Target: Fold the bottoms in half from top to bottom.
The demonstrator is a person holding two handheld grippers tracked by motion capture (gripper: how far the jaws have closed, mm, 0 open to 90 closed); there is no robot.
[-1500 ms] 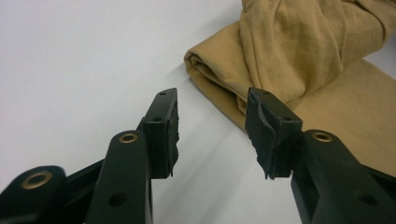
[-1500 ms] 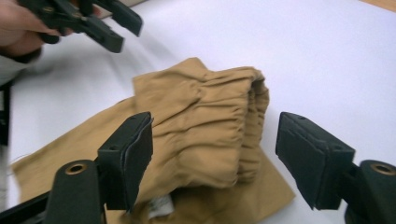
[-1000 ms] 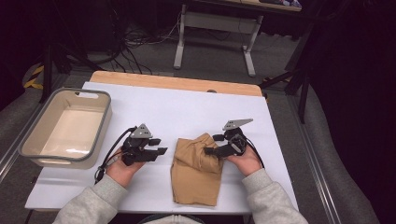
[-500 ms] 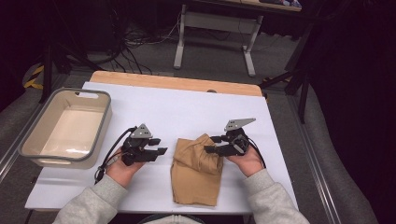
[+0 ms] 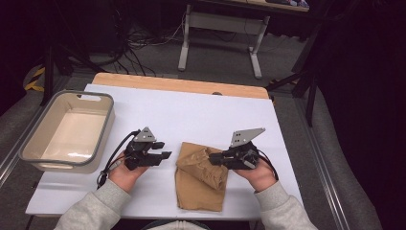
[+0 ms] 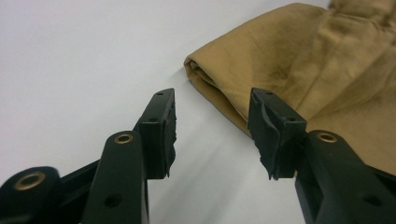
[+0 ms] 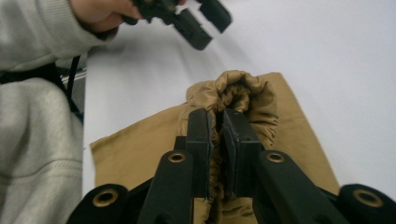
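White table cover (image 5: 201, 112) forms the work surface, with a dim room behind it. Right gripper (image 5: 215, 158), seen from above, points toward the person's left and is clenched on a bunched fold of the tan cloth (image 5: 201, 184); its jaws have just been closing, and in the right gripper view (image 7: 215, 133) the fabric (image 7: 233, 93) is gathered into a puckered ridge between the pads and bulges just beyond their tips. Remaining cloth lies flat beneath and behind this gripper, spreading toward the person's edge of the table. Left gripper (image 5: 163, 151) hovers just beside the cloth's near-left edge, jaws parted and grasping nothing; in the left gripper view (image 6: 212, 135) the folded edge of the cloth (image 6: 289, 65) sits just ahead of the open jaws, not touching either pad.

Judged progress: the cloth has been seized at one point on its upper right portion and slightly raised, so the handling appears to be at an early stage. A second grip by the left gripper, and any folding or transfer, seem yet to be made.

Outward from the left gripper, well apart, a grey-rimmed beige bin (image 5: 103, 132) stands on the table's left side with nothing inside. Beyond the far wooden table edge (image 5: 182, 85) lie floor cables (image 5: 139, 40) and a white-legged stand (image 5: 218, 24).
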